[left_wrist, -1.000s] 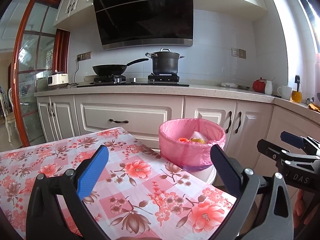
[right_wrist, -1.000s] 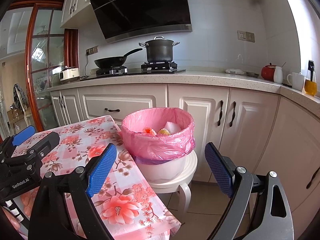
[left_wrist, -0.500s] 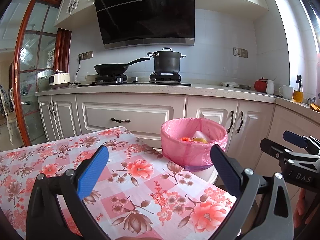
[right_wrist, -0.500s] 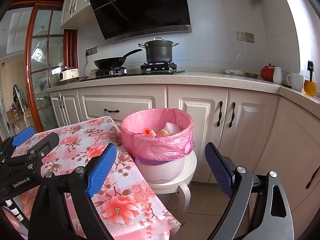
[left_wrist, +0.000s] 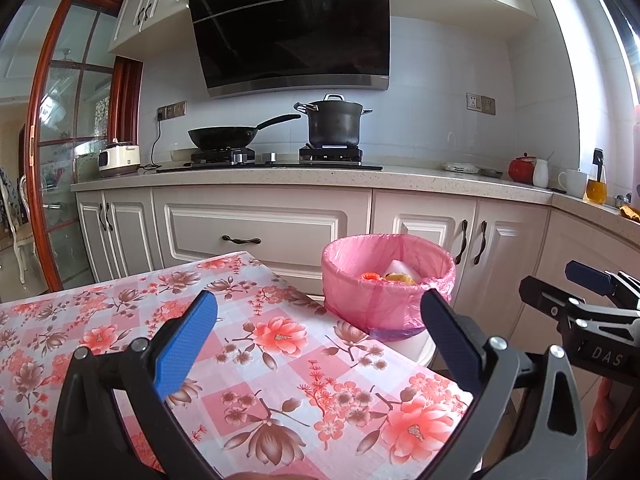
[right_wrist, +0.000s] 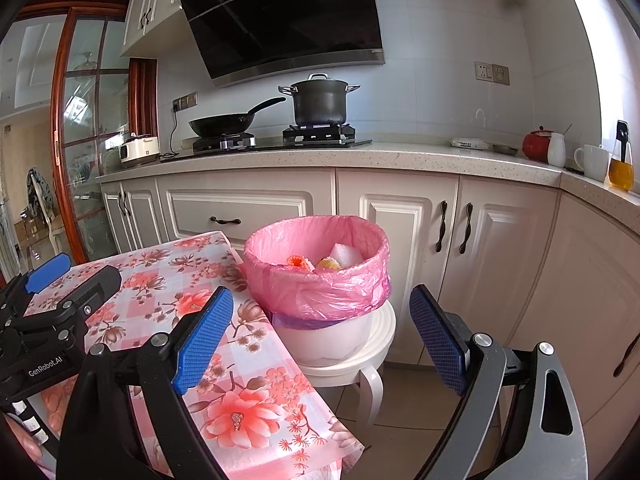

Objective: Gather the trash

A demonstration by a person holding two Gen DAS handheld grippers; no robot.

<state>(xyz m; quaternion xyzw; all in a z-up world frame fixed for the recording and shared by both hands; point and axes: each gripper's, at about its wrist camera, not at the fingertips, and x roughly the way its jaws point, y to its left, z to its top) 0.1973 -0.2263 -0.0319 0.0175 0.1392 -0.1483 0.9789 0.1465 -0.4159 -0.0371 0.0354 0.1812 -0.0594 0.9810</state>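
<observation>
The left gripper [left_wrist: 318,330], black-framed with blue textured pads, hung over the surface [left_wrist: 280,364] covered in a pink-and-white checked floral cloth, its jaws spread wide with nothing between them but the cloth below. The right gripper [right_wrist: 322,326], of the same build, had its jaws standing just as wide and gripped nothing; its left pad hung over the cloth's edge and its right pad over the tiled floor [right_wrist: 404,400].

The round white plastic bin [right_wrist: 326,338] lined with a pink plastic bag [right_wrist: 316,284] stood ahead of both sets of jaws, on a low white round stool [right_wrist: 372,356] just beside the near corner of the surface. From the right wrist view it sat between the two pads and a little beyond them; from the left wrist view it lay ahead and nearer the right pad. Inside the bag lay the trash: a white foam block [right_wrist: 346,254], an orange crinkled piece [right_wrist: 298,262] and a yellow scrap [right_wrist: 328,264], touching one another near the far wall of the liner.

Well beyond the jaws, on the speckled kitchen counter [left_wrist: 400,178], a black wok [left_wrist: 224,136] and a dark lidded stockpot [left_wrist: 334,122] stood on the hob
</observation>
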